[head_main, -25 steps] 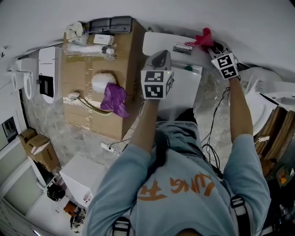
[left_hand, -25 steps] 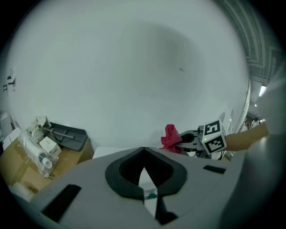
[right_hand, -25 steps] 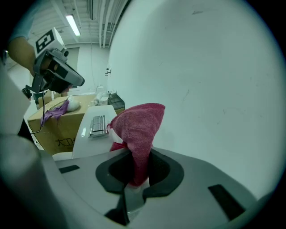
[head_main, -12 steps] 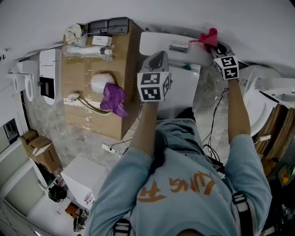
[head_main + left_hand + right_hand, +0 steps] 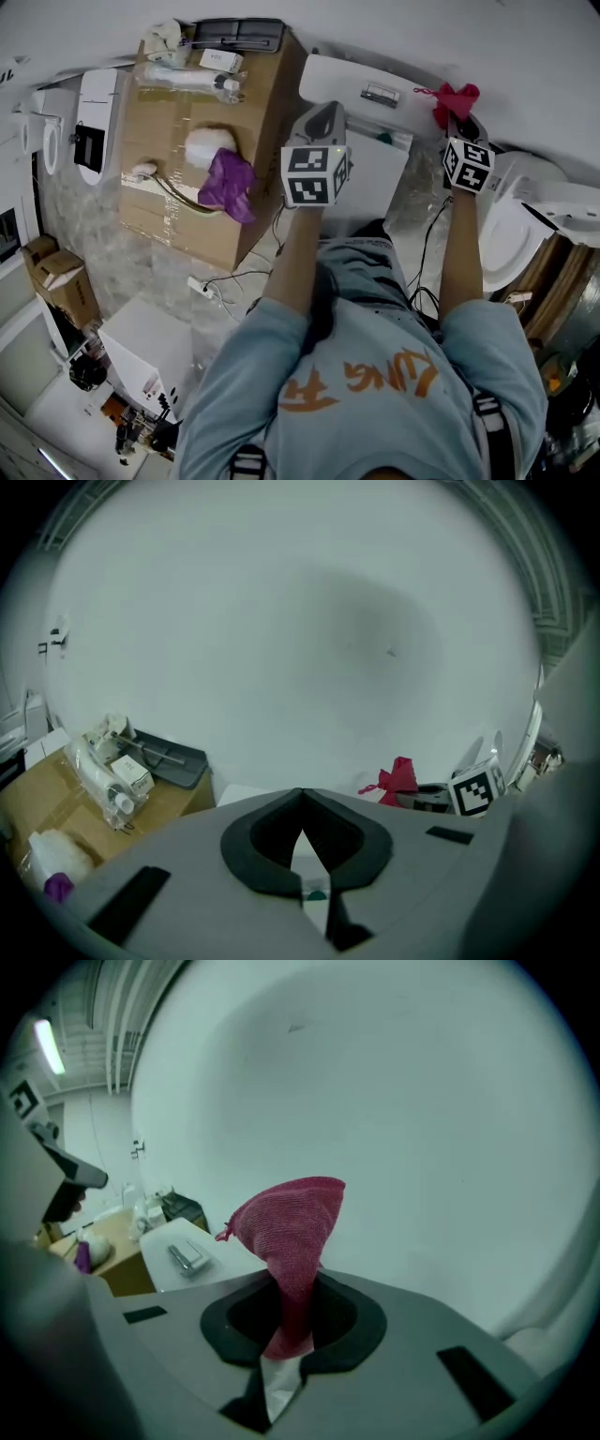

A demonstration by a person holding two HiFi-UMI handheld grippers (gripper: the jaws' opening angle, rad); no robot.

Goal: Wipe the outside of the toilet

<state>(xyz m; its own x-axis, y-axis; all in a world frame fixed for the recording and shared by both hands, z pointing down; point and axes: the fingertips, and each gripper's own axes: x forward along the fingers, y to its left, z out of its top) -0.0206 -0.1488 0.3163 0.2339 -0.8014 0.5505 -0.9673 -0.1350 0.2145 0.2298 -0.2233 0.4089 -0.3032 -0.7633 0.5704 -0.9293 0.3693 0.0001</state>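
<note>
Shifted right past the toilet tank [image 5: 342,82], right claw [image 5: 458,116] pinches a bunched crimson cloth [image 5: 291,1227]; left claw [image 5: 301,797] closed.

Person viewed from above, both arms stretched forward. Left arm [image 5: 289,258] bare below short sleeve [image 5: 234,356], raised toward head. Left gripper [image 5: 320,112] held high, its marker cube [image 5: 314,175] facing up, jaws pressed together tip to tip, nothing between. Right arm [image 5: 459,248] nearly straight, reaching further forward and to right. Right gripper [image 5: 459,122] points away from body, jaws clamped on pink-red cloth [image 5: 291,1232], which stands bunched above them. Grippers well apart, left one nearer head.
</note>
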